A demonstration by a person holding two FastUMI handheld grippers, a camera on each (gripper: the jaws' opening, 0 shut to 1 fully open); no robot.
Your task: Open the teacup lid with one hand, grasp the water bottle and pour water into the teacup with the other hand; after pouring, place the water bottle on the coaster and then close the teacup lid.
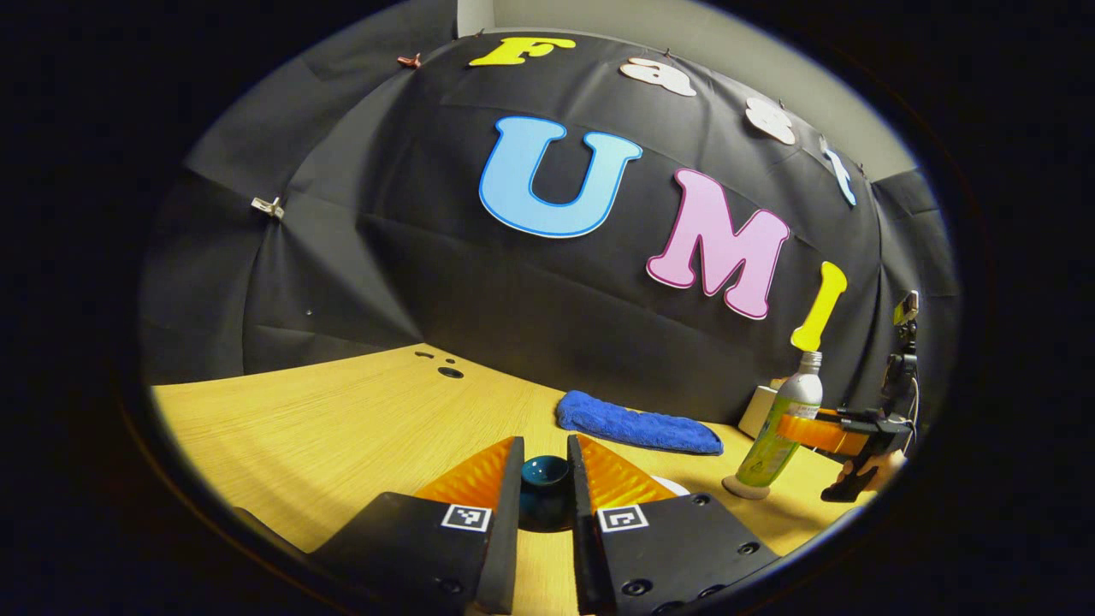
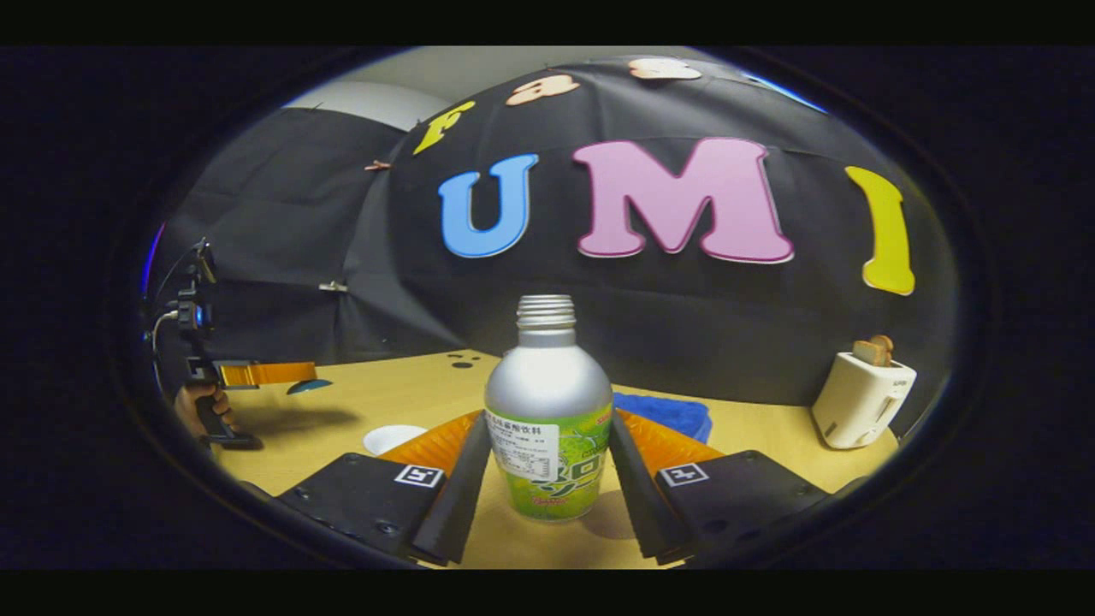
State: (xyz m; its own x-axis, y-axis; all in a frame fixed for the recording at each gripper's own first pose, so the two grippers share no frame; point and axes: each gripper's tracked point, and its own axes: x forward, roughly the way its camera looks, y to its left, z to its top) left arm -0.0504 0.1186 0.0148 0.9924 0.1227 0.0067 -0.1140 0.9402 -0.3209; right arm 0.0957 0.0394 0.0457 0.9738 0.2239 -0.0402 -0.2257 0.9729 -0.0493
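A dark teal teacup lid (image 1: 546,481) is pinched between the orange fingers of my left gripper (image 1: 546,445), lifted off the table. The white teacup (image 2: 393,438) stands uncovered on the wooden table; its rim (image 1: 672,486) peeks out behind my left gripper's right finger. The silver and green water bottle (image 2: 547,411), with no cap, stands upright between the fingers of my right gripper (image 2: 549,421), both pads against its sides. In the left gripper view the bottle (image 1: 785,419) rests on a round coaster (image 1: 746,489). The left gripper (image 2: 295,373) with the lid (image 2: 308,387) hangs at far left.
A blue towel (image 1: 637,423) lies by the booth wall behind the cup. A white toaster (image 2: 860,398) with bread in it stands at the back right. Small holes (image 1: 449,372) mark the table near the wall. A hand (image 2: 201,406) holds the left gripper's grip.
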